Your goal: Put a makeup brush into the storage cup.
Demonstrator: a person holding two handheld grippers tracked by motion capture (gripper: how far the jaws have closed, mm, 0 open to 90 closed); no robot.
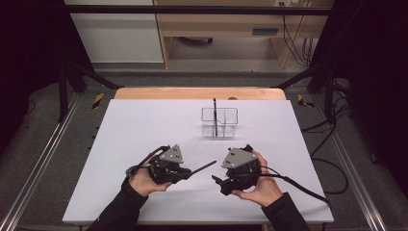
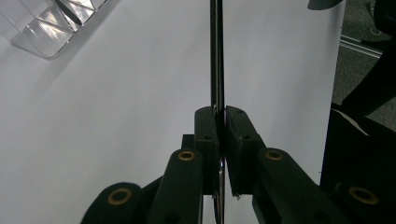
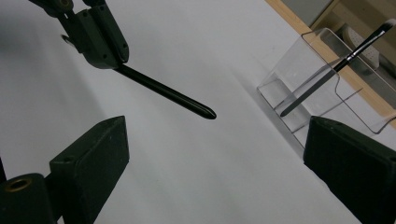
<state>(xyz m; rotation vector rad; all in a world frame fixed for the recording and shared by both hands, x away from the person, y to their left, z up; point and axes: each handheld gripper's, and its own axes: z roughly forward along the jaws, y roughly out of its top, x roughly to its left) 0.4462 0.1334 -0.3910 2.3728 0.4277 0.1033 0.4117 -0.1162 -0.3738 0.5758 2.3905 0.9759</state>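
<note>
Black brushes, two: one (image 1: pixel 202 168) pinched in left gripper (image 1: pixel 186 173) fingers, one (image 1: pixel 215 117) in clear holder (image 1: pixel 220 122), right gripper (image 1: pixel 217 181) fingers wide, empty

You are working in what looks like a lab or test room — a recording rig rather than a home. Your table (image 1: pixel 144 94) has a wooden top covered by a plain white sheet (image 1: pixel 144 130), and it sits inside a frame of dark metal beams (image 1: pixel 192 9) with slanted braces (image 1: pixel 296 79) at the far corners. Metal rails (image 1: pixel 43 159) run along the grey floor on both sides, and loose black cables (image 1: pixel 332 163) trail across it. Yellow-and-black warning tape (image 1: pixel 98 100) marks the floor by the far corners. Behind the table stands pale wooden furniture (image 1: pixel 216 29) — probably a desk or shelf, though the view is dim there — with more cables (image 1: pixel 293 43) hanging beside it.
</note>
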